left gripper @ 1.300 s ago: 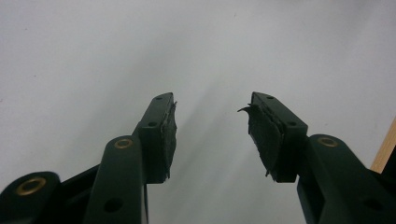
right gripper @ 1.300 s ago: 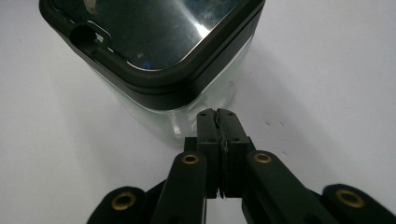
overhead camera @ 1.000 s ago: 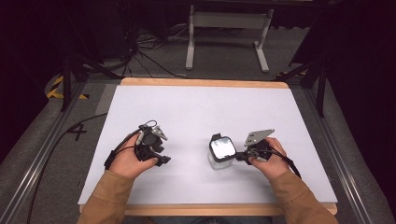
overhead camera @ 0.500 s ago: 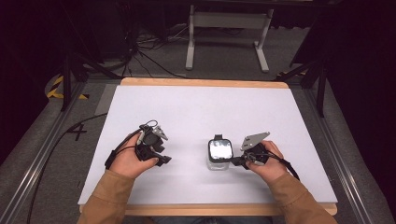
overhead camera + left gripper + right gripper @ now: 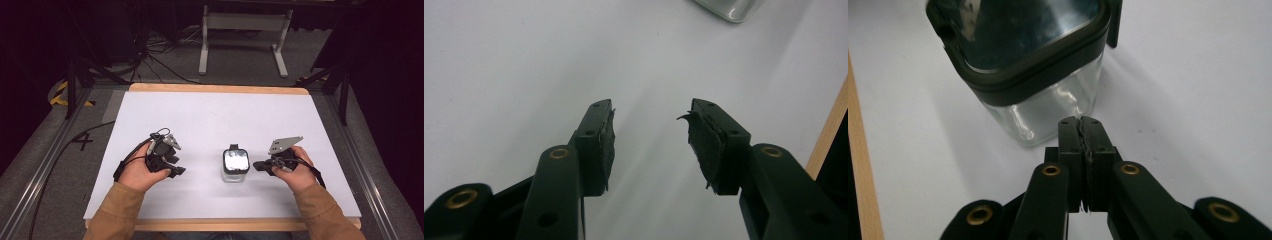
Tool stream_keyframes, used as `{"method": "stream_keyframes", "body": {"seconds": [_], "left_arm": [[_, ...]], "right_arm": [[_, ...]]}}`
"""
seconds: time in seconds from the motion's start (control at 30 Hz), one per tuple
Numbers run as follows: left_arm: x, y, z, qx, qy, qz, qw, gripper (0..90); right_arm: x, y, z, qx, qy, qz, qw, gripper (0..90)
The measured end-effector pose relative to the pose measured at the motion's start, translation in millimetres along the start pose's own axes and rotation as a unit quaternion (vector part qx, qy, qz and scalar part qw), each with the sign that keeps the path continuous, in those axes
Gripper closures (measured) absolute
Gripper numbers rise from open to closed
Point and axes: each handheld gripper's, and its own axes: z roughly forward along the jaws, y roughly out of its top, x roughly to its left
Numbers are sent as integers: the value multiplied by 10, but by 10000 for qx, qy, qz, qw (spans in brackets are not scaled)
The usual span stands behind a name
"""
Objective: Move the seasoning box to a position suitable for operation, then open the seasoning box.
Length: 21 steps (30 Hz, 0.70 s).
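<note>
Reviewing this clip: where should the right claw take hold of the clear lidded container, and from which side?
Probably across the clear container's glass body, just under the dark lid, coming in level from its right where the right claw sits. The flat square walls suit parallel jaws, though these are shut and must open first.

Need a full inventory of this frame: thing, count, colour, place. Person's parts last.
container: 1, clear glass with black-rimmed lid, on the table between the grippers, nearer the right one
table: 1, white top with wooden edge, centre
metal stand: 1, grey, on the floor beyond the table
floor cables: several, black, beyond the table's far left corner
left gripper: 1, black, jaws apart, holding nothing, over the table
right gripper: 1, black, jaws together, just short of the container
sleeves: 2, tan, bottom edge
</note>
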Motion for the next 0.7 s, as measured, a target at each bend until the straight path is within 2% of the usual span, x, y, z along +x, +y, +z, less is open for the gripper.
{"method": "stream_keyframes", "body": {"seconds": [0.2,0.37,0.5,0.7], "left_arm": [[0,-5,-21,-25,-3,-31,10000,530],[8,-10,-23,-62,-10,-61,10000,529],[9,-13,-25,-50,-28,-65,10000,541],[13,-27,-29,-83,-53,-84,9999,543]], "right_arm": [[-18,122,-175,-396,-26,-10,9992,886],[-35,350,-277,-719,107,-89,9973,889],[-65,493,-248,-830,243,-47,9962,892],[-102,672,-169,-818,336,-83,9960,893]]}}
